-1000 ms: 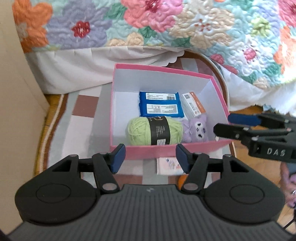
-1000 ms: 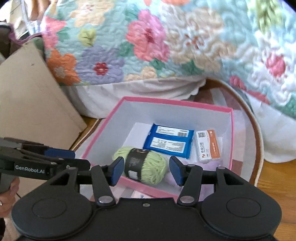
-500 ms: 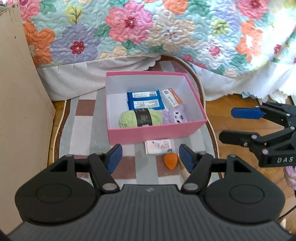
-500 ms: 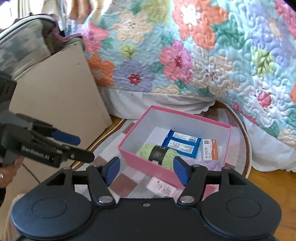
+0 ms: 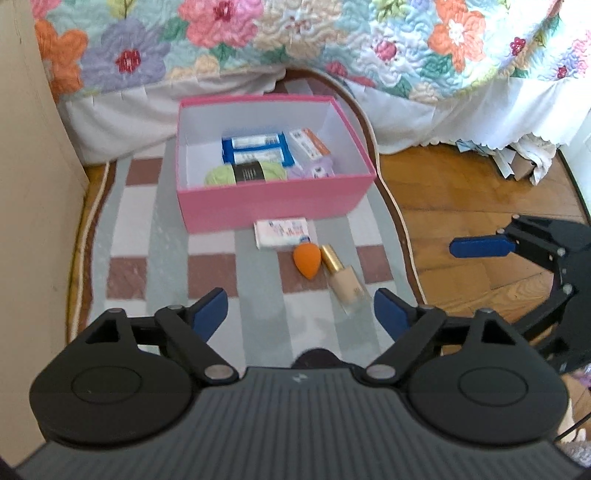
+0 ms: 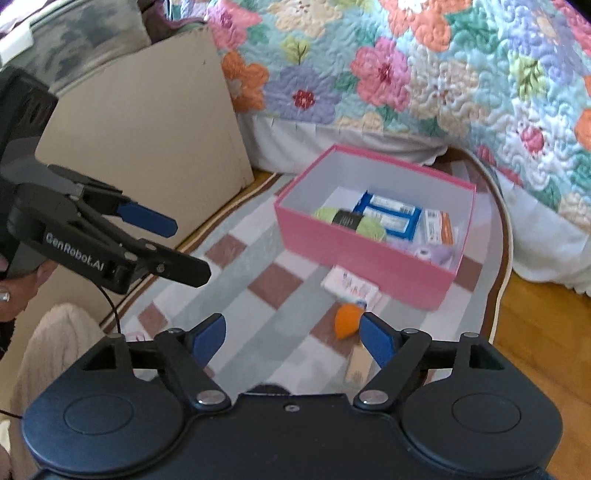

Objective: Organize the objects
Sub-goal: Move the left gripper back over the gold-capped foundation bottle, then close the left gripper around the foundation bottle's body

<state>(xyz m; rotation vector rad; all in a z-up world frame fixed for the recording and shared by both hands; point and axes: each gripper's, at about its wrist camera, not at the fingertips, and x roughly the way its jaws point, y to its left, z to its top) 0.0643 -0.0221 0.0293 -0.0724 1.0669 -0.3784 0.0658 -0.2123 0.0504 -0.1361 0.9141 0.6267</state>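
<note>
My left tongs (image 5: 301,308) and my right tongs (image 6: 291,334) both stand wide apart with nothing between the pads; their jaws have just been opening. Ahead of the left tongs, on the checked rug (image 5: 147,236), lie an orange sponge (image 5: 307,259) and, touching it on its right, a foundation bottle (image 5: 341,278) with a gold cap, pointing back toward my right pad. Just beyond them a white packet (image 5: 280,232) lies flat against the front wall of the pink box (image 5: 273,205).

The box is open-topped, white inside. It holds a green yarn ball (image 5: 245,173) with a black band at the front, blue packets (image 5: 256,147) behind it, an orange-and-white carton (image 5: 308,144) and a purple plush (image 5: 314,170) to the right.

A tan board (image 6: 147,122) stands to the left of the rug; the floral quilt (image 5: 295,33) hangs behind the box. Bare wooden floor (image 5: 443,192) lies to the right, past the rug's curved edge. The rug between my pads and the bottle is bare.
</note>
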